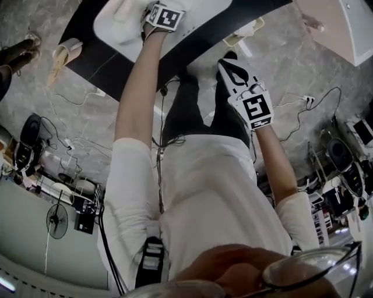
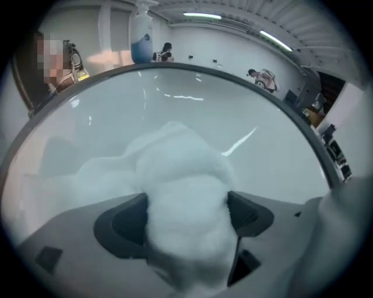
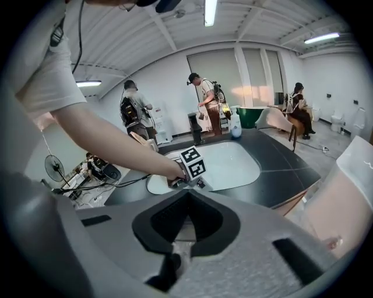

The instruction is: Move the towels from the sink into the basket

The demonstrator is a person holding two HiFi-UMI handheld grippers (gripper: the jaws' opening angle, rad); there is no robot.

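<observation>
A fluffy white towel (image 2: pixel 180 174) lies heaped in the white oval sink (image 2: pixel 262 134). My left gripper (image 2: pixel 185 215) reaches down into the basin, its jaws spread wide on either side of the heap, whose near end fills the gap between them. In the head view the left gripper (image 1: pixel 148 20) is over the sink (image 1: pixel 192 17), next to the towel (image 1: pixel 125 14). My right gripper (image 1: pixel 224 63) hangs in front of the dark counter, away from the sink, fingertips together and nothing in them. The right gripper (image 3: pixel 187 195) looks across at the sink (image 3: pixel 233 163).
The sink is set in a black counter (image 1: pixel 87 46). A blue soap bottle (image 2: pixel 141 32) stands behind the basin. A pale basket-like rim (image 1: pixel 245 32) sits below the counter edge. Cables and gear litter the floor (image 1: pixel 64 151). Several people stand in the background (image 3: pixel 207 102).
</observation>
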